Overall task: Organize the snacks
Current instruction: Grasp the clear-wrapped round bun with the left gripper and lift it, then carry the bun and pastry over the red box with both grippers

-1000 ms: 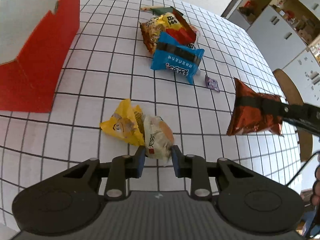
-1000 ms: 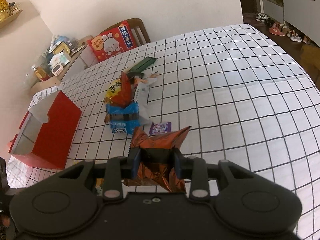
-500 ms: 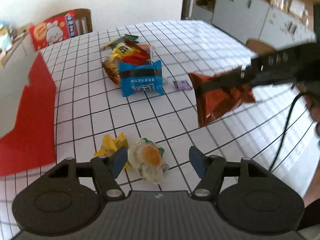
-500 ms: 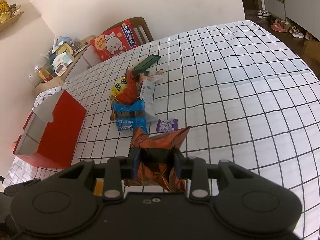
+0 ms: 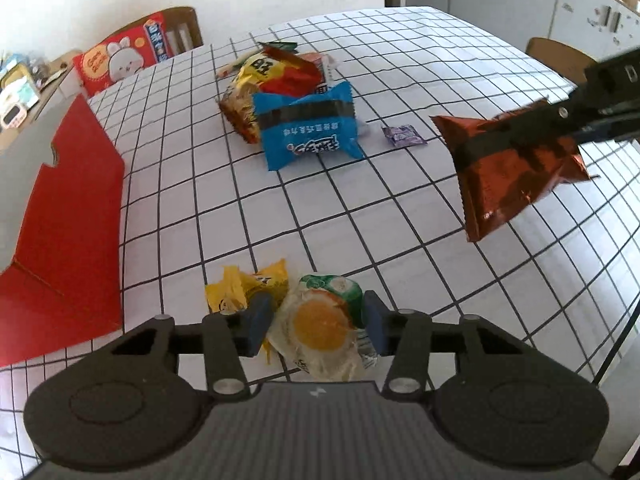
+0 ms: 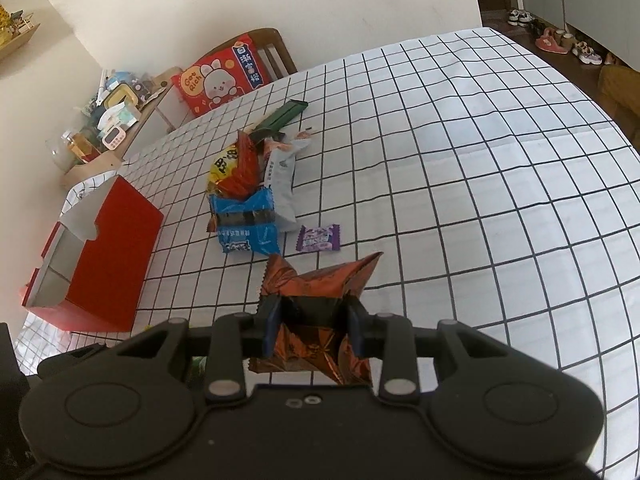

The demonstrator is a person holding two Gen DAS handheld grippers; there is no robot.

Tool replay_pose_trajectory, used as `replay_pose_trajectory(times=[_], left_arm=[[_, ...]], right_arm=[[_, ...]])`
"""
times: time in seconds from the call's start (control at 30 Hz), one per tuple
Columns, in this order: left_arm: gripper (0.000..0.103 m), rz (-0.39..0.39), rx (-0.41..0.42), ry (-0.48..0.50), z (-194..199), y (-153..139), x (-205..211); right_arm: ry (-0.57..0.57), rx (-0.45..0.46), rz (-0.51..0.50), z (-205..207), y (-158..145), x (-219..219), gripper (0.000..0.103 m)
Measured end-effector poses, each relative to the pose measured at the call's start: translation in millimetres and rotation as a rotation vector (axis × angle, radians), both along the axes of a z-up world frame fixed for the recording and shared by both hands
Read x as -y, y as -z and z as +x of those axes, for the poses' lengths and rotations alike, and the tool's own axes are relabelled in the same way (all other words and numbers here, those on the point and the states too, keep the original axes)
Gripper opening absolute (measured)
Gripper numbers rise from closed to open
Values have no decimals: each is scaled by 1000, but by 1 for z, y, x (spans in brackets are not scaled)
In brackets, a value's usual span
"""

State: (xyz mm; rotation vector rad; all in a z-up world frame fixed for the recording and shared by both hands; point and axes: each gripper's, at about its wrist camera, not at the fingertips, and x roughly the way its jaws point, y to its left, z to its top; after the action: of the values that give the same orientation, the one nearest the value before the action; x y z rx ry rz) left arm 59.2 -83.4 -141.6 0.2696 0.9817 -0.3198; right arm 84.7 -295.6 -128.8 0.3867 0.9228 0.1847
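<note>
My left gripper (image 5: 316,322) has its jaws around a white snack packet with an orange and green print (image 5: 320,324), which lies on the checked table next to a yellow packet (image 5: 244,288); the pads touch the packet's sides. My right gripper (image 6: 314,328) is shut on a copper-brown foil packet (image 6: 320,280) and holds it above the table; it also shows in the left wrist view (image 5: 512,164). A red box (image 6: 96,248) with an open top stands at the left; it also shows in the left wrist view (image 5: 60,220).
A pile of snacks lies mid-table: a blue packet (image 5: 308,128), a yellow-red bag (image 5: 272,76), a grey-white packet (image 6: 280,176), a green stick pack (image 6: 282,116). A small purple candy (image 6: 318,238) lies alone. A chair with a red cushion (image 6: 224,74) stands behind the table.
My left gripper opened wide, pulled back, then closed in around the white packet again. The right gripper kept holding the brown packet almost still.
</note>
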Motion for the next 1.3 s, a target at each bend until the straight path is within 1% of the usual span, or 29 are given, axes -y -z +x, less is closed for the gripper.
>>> replay_pose_trajectory(times=[0.03, 0.07, 0.13, 0.23, 0.5, 0.63, 0.87, 1.0, 1.1, 1.17, 1.3], left_arm=[[37, -12, 3, -4, 0, -1, -1], [34, -20, 7, -4, -1, -3, -1], [34, -21, -3, -13, 0, -3, -1], [34, -44, -15, -34, -1, -5, -5], [33, -194, -34, -116, -7, -33, -34], [33, -237, -18, -154, -10, -53, -49], [33, -269, 45, -226, -7, -92, -81], [34, -261, 106, -246, -7, -111, -99], [34, -266, 133, -273, -3, -124, -115], [34, -258, 156, -288, 0, -129, -127], [34, -251, 171, -340, 12, -133, -154]], right_arm=[[0, 0, -1, 0, 0, 0, 33], [0, -1, -3, 1, 0, 1, 33], [2, -2, -7, 1, -1, 1, 33], [-2, 2, -12, 3, -4, 0, 33], [-21, 31, -8, 7, -21, -7, 33], [-56, 40, -3, 10, -34, -19, 33], [-155, 104, -32, 21, -64, -60, 33], [-204, 135, -39, 33, -78, -86, 33], [-243, 155, -32, 43, -87, -108, 32], [-269, 172, -40, 50, -93, -125, 32], [-324, 193, -47, 61, -100, -159, 32]])
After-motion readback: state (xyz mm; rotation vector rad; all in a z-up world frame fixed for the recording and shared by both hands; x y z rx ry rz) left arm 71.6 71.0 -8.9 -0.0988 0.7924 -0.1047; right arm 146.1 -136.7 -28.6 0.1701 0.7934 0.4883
